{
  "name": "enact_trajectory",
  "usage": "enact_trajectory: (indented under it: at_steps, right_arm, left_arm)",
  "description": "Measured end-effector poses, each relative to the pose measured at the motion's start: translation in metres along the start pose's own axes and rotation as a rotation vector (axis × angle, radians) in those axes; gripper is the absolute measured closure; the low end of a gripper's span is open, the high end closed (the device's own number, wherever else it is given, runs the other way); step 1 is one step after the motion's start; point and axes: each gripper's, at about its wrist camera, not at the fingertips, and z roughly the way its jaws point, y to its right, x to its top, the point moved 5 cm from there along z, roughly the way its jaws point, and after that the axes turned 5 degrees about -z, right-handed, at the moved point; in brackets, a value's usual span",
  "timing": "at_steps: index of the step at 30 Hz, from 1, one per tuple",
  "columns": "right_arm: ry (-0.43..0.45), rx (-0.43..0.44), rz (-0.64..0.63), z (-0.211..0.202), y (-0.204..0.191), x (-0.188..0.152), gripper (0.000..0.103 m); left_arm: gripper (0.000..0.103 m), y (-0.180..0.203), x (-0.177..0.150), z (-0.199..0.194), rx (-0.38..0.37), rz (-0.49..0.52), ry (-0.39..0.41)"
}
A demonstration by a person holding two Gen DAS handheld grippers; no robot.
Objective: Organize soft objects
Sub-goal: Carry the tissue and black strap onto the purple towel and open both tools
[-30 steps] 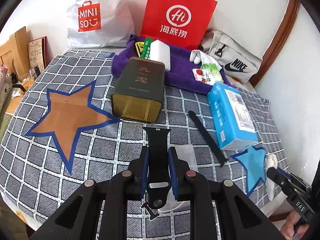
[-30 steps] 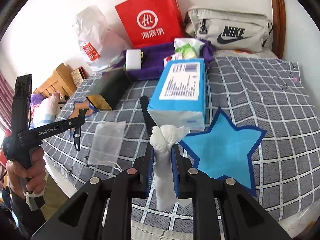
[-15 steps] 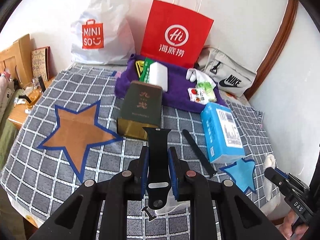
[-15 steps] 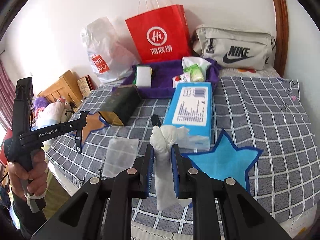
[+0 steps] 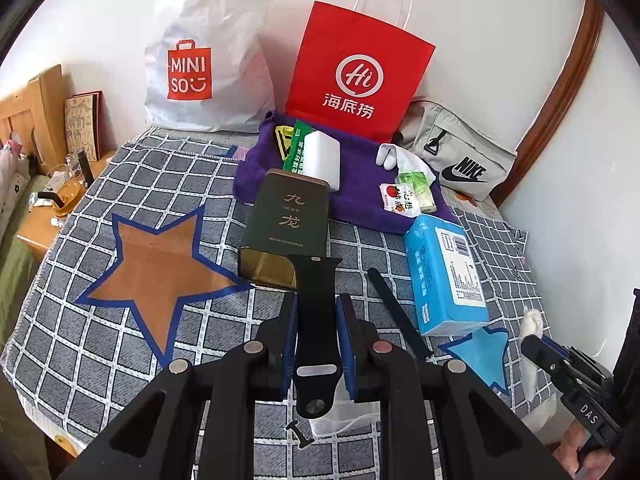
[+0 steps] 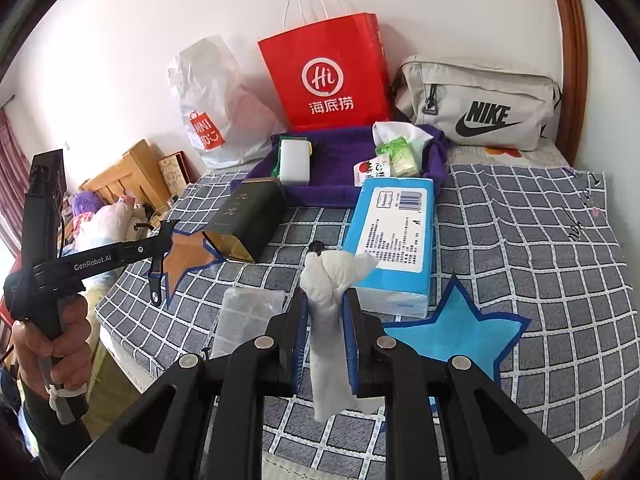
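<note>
My left gripper [image 5: 316, 308] is shut on a black watch strap [image 5: 316, 292] and holds it above the checked cloth [image 5: 80, 320], near the dark green tin [image 5: 286, 220]. My right gripper [image 6: 325, 302] is shut on a white twisted cloth [image 6: 330, 320], held above the cloth-covered table beside the blue tissue pack [image 6: 392, 236]. A brown star [image 5: 160, 264] lies at the left, a blue star [image 6: 452, 332] at the right. A second black strap [image 5: 396, 312] lies flat next to the tissue pack [image 5: 444, 276]. The right gripper with its white cloth [image 5: 532, 344] shows at the left wrist view's right edge.
A purple towel tray [image 5: 360, 200] at the back holds a white sponge block [image 5: 320, 160] and snack packets [image 5: 404, 196]. Behind stand a red paper bag [image 5: 356, 76], a white Miniso bag [image 5: 208, 60] and a grey Nike pouch [image 5: 460, 156]. A clear plastic bag [image 6: 244, 316] lies near the front edge.
Both grippers have risen and drawn back from the table, still holding the strap and the white cloth. More of the table and bags shows now.
</note>
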Motion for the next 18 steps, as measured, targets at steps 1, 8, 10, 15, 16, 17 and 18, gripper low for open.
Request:
enact_trajectory:
  at_steps: [1,8,10,15,16,17,18]
  right_arm:
    - [-0.005,0.000,0.001,0.002,0.000,0.000,0.086]
    - [-0.015,0.006,0.000,0.020,0.000,0.010,0.086]
    - [-0.008,0.001,-0.004,0.025,-0.001,0.017,0.086]
    - [0.013,-0.018,-0.019,0.035,0.003,0.043,0.086]
    - [0.013,-0.023,-0.024,0.038,0.004,0.049,0.086]
    - [0.018,-0.026,-0.027,0.040,0.005,0.056,0.086]
    - [0.025,-0.028,-0.030,0.042,0.006,0.061,0.086]
  left_arm:
    - [0.085,-0.001,0.001,0.002,0.006,-0.001,-0.003]
    - [0.085,0.001,0.012,0.010,0.008,0.013,-0.003]
    - [0.085,0.002,0.016,0.014,0.001,0.019,-0.008]
    - [0.085,0.001,0.033,0.024,0.009,0.022,-0.006]
    - [0.085,0.001,0.036,0.025,0.011,0.019,-0.005]
    - [0.085,0.002,0.039,0.026,0.011,0.019,-0.001]
    - [0.085,0.003,0.043,0.027,0.011,0.023,0.004]
